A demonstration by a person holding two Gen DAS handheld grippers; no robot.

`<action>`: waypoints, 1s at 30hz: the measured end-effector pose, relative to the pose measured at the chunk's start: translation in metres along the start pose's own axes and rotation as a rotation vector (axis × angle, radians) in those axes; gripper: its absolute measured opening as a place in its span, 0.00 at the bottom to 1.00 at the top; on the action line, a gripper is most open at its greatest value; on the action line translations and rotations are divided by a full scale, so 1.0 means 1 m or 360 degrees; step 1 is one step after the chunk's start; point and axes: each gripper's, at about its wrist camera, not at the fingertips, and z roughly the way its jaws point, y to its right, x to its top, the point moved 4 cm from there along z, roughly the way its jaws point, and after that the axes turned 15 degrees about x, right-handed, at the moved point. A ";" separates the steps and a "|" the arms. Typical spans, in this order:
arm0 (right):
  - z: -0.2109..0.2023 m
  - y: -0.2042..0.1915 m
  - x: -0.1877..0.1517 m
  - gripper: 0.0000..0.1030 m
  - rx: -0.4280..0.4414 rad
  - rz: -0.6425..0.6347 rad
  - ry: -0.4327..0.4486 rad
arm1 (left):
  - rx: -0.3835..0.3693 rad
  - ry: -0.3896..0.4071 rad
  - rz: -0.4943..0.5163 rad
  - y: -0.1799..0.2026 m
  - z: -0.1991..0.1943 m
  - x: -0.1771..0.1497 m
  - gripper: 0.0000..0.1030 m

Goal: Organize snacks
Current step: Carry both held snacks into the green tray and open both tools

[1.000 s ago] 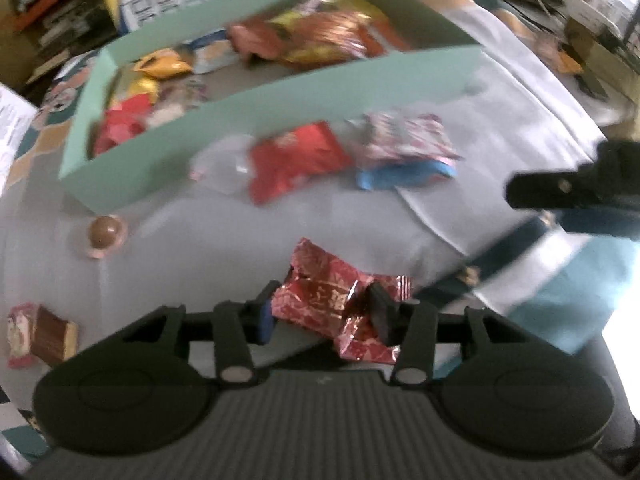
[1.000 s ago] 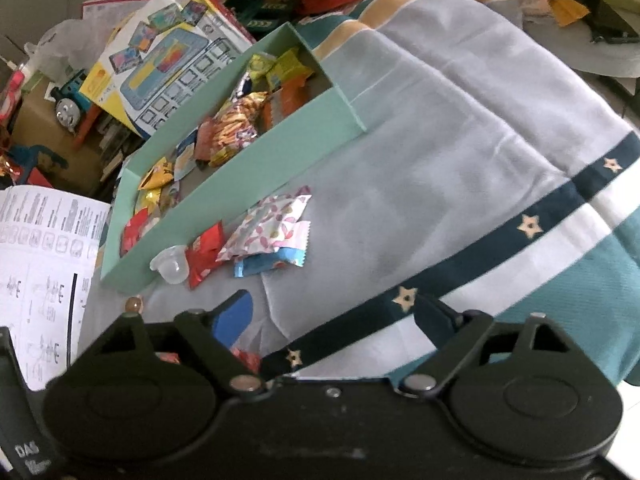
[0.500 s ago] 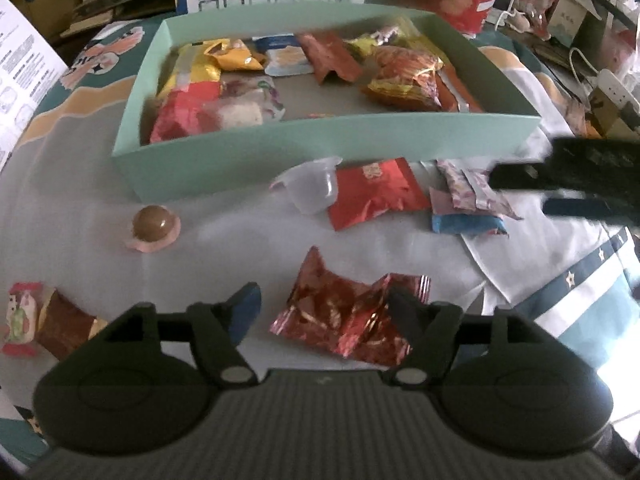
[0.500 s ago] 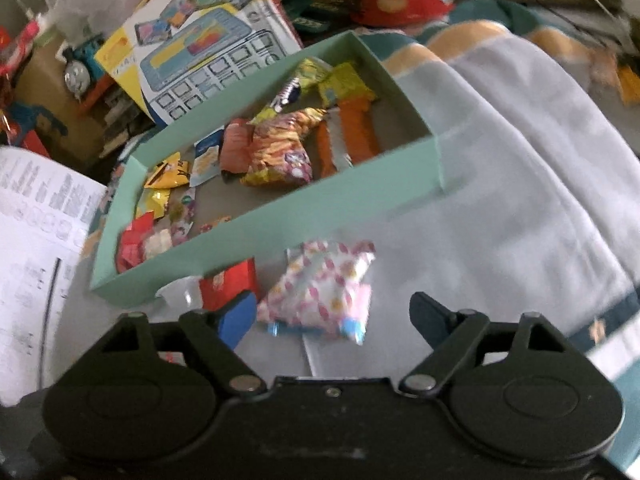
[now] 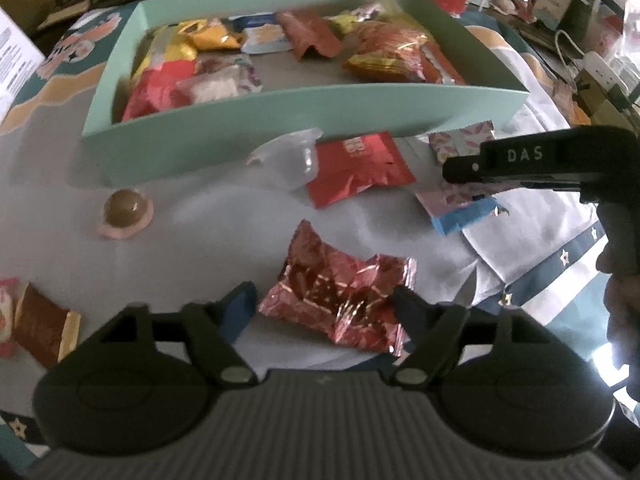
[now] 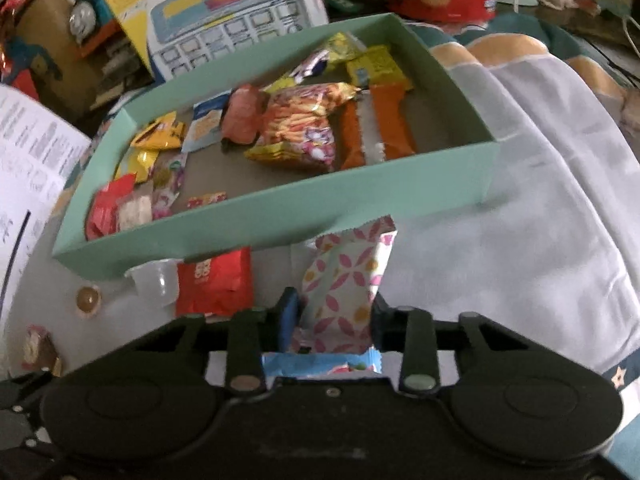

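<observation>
While the right tool (image 6: 334, 314) pinches the petal-patterned packet (image 6: 348, 284), left tool (image 5: 326, 304) gapes.

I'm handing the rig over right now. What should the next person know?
Left gripper: open, fingers either side of the foil packet, not gripping.
Right gripper: shut on the floral packet, just before the box.
Done: many snacks in the box.
Left on the cloth: foil packet, red packet, cup, chocolate dome, blue packet, brown packet.
</observation>
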 end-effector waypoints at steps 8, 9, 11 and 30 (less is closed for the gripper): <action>-0.013 0.014 -0.006 0.30 0.0065 0.0090 0.0049 | -0.0045 0.0035 0.0010 0.003 -0.002 0.003 0.27; -0.014 0.014 -0.005 0.30 0.0077 0.0094 0.0053 | -0.0042 0.0035 0.0011 0.003 -0.002 0.004 0.27; -0.016 0.013 -0.004 0.30 0.0094 0.0104 0.0066 | -0.0038 0.0035 0.0005 0.003 -0.003 0.005 0.26; -0.059 0.014 0.006 0.30 0.0182 0.0154 0.0220 | -0.0118 0.0121 -0.0070 -0.005 -0.039 0.032 0.26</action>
